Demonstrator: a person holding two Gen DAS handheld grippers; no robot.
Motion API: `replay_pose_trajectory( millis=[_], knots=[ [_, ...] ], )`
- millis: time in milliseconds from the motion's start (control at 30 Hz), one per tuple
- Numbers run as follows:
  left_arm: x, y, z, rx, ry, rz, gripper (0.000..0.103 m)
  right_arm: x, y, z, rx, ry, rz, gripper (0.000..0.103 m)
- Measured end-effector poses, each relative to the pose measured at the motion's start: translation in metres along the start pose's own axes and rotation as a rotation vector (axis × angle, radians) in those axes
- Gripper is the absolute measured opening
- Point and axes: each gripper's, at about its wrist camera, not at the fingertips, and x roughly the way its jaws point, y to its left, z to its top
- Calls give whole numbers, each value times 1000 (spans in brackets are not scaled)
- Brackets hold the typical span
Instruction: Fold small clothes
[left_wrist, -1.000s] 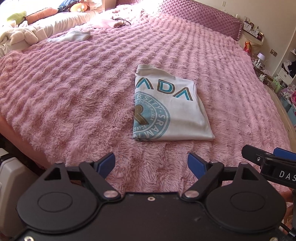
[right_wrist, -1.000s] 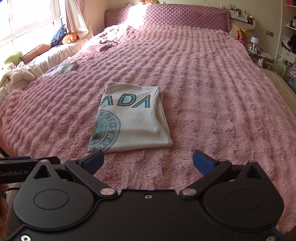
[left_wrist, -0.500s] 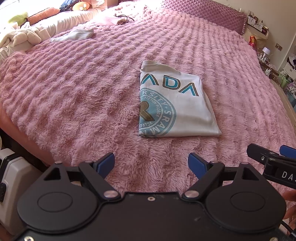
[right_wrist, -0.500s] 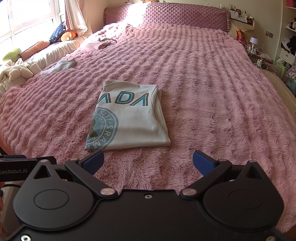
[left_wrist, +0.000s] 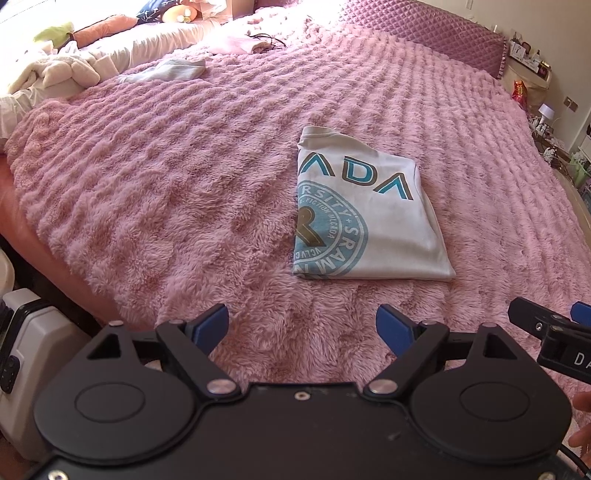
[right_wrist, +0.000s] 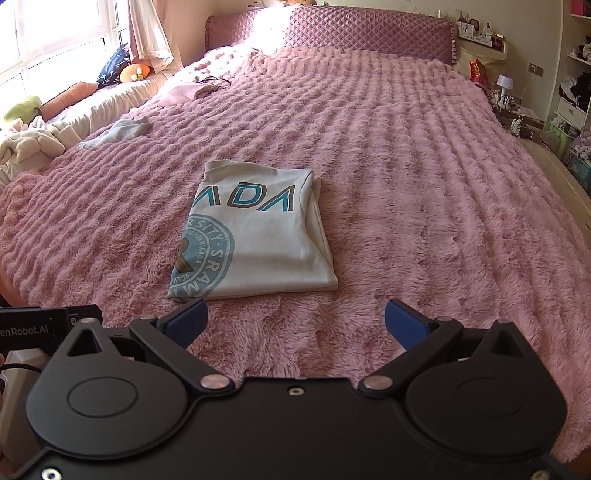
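Pink fluffy bed (left_wrist: 184, 192) holds a folded shirt (right_wrist: 258, 243), soft and floppy; pinch its near edge. Left gripper (left_wrist: 301, 325) and right gripper (right_wrist: 295, 321) are wide, holding nothing.

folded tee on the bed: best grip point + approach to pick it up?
Grip the folded white tee at its near stacked edge, coming in low from the near side of the pink blanket. It lies flat, layers stacked, that edge facing both open tools.

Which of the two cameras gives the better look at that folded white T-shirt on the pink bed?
The right wrist view: the folded T-shirt lies near the middle, facing the camera squarely, stacked layers visible along its right edge. The left wrist view shows the whole shirt too, but off to the right and skewed.
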Motion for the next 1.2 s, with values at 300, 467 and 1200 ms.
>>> replay_pose_trajectory(
  millis=[300,467,1200],
  knots=[
    [1,3,-1,-32,31,-22,96,0,0,0,0,0,1,103],
    [1,3,-1,-32,32,-15,97,-2,0,0,2,-1,-4,103],
    [-2,0,0,7,37,28,97,-3,-4,0,-2,1,-6,103]
  ],
)
